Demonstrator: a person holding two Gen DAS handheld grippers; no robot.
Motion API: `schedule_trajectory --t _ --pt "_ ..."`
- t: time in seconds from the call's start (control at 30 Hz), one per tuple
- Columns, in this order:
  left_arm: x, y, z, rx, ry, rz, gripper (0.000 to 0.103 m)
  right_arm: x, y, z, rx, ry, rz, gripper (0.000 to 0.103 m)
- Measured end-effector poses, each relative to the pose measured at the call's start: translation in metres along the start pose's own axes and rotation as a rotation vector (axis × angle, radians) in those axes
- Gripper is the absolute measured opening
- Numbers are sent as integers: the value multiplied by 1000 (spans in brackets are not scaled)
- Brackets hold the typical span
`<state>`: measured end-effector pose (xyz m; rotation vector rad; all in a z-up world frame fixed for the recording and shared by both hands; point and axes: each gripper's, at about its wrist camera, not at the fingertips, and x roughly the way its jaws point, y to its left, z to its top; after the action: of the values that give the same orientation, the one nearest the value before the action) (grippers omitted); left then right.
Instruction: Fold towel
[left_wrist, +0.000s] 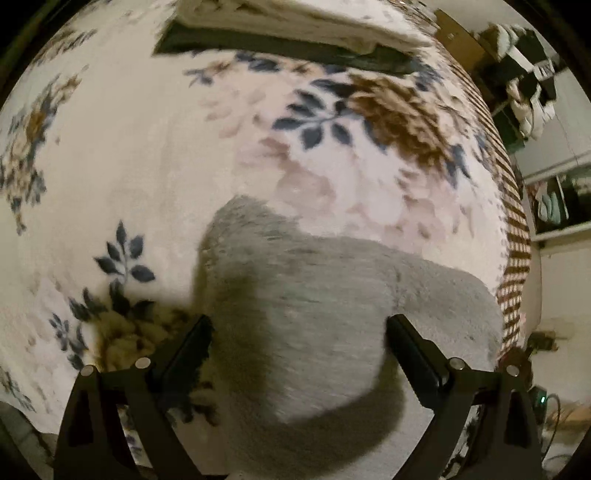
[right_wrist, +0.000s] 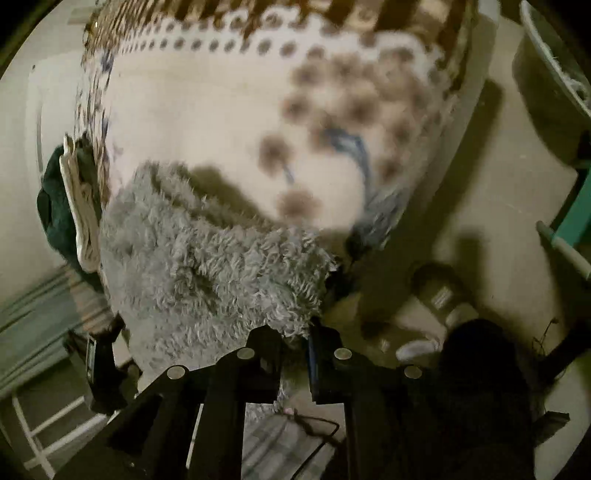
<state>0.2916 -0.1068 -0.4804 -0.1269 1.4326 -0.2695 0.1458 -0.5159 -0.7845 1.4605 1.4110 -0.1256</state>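
Observation:
A fluffy grey towel (left_wrist: 314, 306) lies on a floral blanket, bunched and partly doubled over. My left gripper (left_wrist: 299, 328) hovers over it with its two black fingers spread wide apart, open, with towel showing between them but not pinched. In the right wrist view the same grey towel (right_wrist: 207, 266) hangs from my right gripper (right_wrist: 295, 336), whose fingers are shut on a corner of the shaggy cloth. The towel drapes off the blanket's near edge there.
The floral blanket (left_wrist: 147, 166) covers a bed with a brown checked border (left_wrist: 517, 258). Folded pale and dark green cloths (left_wrist: 295, 26) are stacked at the far side. Beside the bed are a floor (right_wrist: 480, 166), a person's shoes (right_wrist: 439, 291), a basin (right_wrist: 554, 66) and a teal frame (right_wrist: 576, 214).

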Motion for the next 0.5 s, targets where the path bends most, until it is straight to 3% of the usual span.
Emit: schedule_trajectory --t 0.03,0.13,0.17,0.27,0.37,0.4,0.5 --pt "-8 -5 1 16 -10 6 98 -4 7 0 -14 -3 7 25" --pt "-39 -37 8 89 -66 7 98 -27 22 2 -77 -75 -9 71" --pt "-46 -54 12 126 -82 1 98 -33 25 3 -93 -94 0 75" --pt "-37 -106 24 254 -63 -21 98 -32 28 7 -67 -97 15 75" --pt "12 -164 32 406 53 -22 98 -27 20 11 -19 -95 48 75" --pt "41 -188 30 478 124 -12 98 -26 16 12 -15 -101 49 75" --pt "96 -220 17 644 207 116 98 -20 11 14 -8 -112 88 73"
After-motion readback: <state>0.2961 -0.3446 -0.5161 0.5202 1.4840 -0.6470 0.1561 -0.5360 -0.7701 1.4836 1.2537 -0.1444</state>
